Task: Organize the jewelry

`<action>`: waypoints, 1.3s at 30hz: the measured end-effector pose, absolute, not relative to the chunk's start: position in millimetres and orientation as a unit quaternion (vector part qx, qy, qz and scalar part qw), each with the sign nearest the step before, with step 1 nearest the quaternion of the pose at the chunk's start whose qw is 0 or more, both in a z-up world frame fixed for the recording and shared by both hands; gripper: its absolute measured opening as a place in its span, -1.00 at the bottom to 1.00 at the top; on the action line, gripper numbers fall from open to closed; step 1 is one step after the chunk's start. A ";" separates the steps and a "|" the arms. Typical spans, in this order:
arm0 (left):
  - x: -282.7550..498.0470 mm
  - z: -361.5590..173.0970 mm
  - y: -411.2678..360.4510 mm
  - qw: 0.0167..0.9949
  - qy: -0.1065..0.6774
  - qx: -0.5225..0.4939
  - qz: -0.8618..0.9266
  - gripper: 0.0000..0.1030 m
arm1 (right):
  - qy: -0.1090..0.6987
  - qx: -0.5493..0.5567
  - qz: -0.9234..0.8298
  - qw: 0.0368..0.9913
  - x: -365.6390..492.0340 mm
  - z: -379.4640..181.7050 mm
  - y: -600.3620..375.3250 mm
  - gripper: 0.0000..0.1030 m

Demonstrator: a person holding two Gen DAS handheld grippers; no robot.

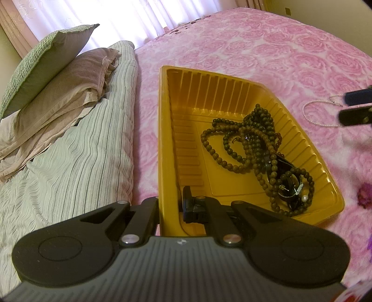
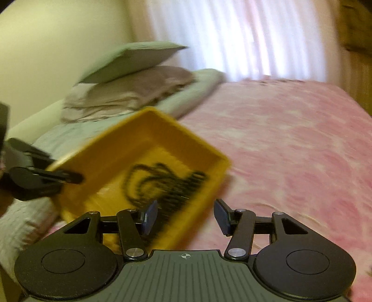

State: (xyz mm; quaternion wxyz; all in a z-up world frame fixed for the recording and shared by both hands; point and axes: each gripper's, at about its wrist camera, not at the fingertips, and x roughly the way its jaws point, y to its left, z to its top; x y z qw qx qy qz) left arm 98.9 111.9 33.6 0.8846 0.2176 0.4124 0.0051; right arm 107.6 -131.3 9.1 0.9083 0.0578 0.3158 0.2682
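One yellow tray (image 1: pixel 232 93) on pink bedspread (image 1: pixel 279 46), no readable writing, left gripper (image 1: pixel 171 204) clenched on its near wall, brown bead strands (image 1: pixel 244 139) inside, one pearl necklace (image 1: pixel 311 113) far right, right gripper (image 2: pixel 186 216) released, empty, two pillows (image 1: pixel 58 69) left.

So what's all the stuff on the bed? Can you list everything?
yellow tray: one, yellow ribbed plastic, on the pink bedspread.
bead strands: a tangled heap, dark brown, inside the tray; count unclear.
black jewelry piece: at least one, black, in the tray among the beads.
pearl necklace: one, white, on the bedspread right of the tray.
bedspread: one, pink with roses, covers the bed.
striped quilt: one, grey-green stripes, left of the tray.
pillows: two, one green and one beige-brown, stacked on the quilt.
curtain: white sheer, behind the bed.
left gripper: black, shut on the tray's near wall.
right gripper: black, open, empty, by the tray's edge.
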 end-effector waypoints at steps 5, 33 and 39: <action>99.0 33.6 111.8 0.885 0.412 0.217 0.005 -0.94 | 0.343 0.082 0.167 0.921 105.6 -7.6 -189.2 0.05; 100.0 33.7 112.3 0.882 0.415 0.223 0.008 -0.93 | 0.404 0.001 0.089 0.910 166.0 -57.9 -216.6 -0.62; 100.4 33.5 112.2 0.882 0.415 0.225 0.009 -0.93 | 0.407 -0.043 0.095 0.908 157.8 -54.8 -211.0 -0.96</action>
